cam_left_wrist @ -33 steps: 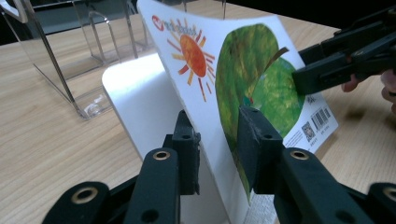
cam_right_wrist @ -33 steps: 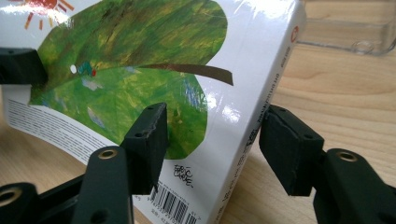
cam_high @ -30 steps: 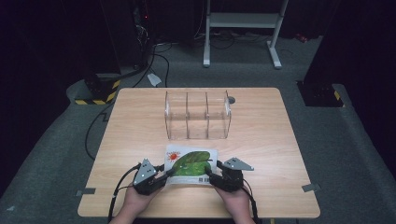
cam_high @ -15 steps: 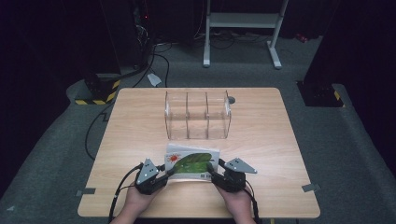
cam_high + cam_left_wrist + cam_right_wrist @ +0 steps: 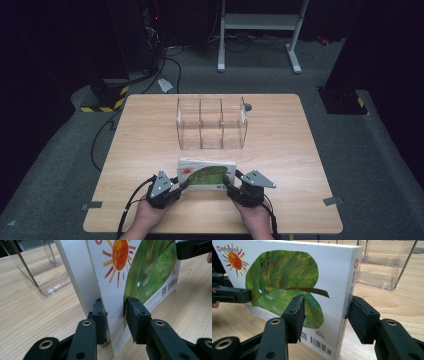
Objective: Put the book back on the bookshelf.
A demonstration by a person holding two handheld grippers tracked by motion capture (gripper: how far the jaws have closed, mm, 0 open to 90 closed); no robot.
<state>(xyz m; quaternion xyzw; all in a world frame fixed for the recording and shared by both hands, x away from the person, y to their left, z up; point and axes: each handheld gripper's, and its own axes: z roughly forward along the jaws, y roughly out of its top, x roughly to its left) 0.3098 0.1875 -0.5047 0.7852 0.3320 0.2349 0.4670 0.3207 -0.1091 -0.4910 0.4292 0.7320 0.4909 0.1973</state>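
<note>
Tilted more upright than before, the picture book [image 5: 207, 174] stands low-centre on the table [image 5: 150, 130]. Left gripper [image 5: 113, 312] clamps its cover; right gripper [image 5: 325, 312] straddles the spine corner, contact unclear. Clear organizer [image 5: 212, 123] sits above, apart.

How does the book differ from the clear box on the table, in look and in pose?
The book is opaque, with a green leaf and an orange sun; the clear box is see-through, with dividers. The book stands on its edge near the person, with the left tool and the right tool at its ends; the box stands free, farther back. Both rest on the wooden table.
</note>
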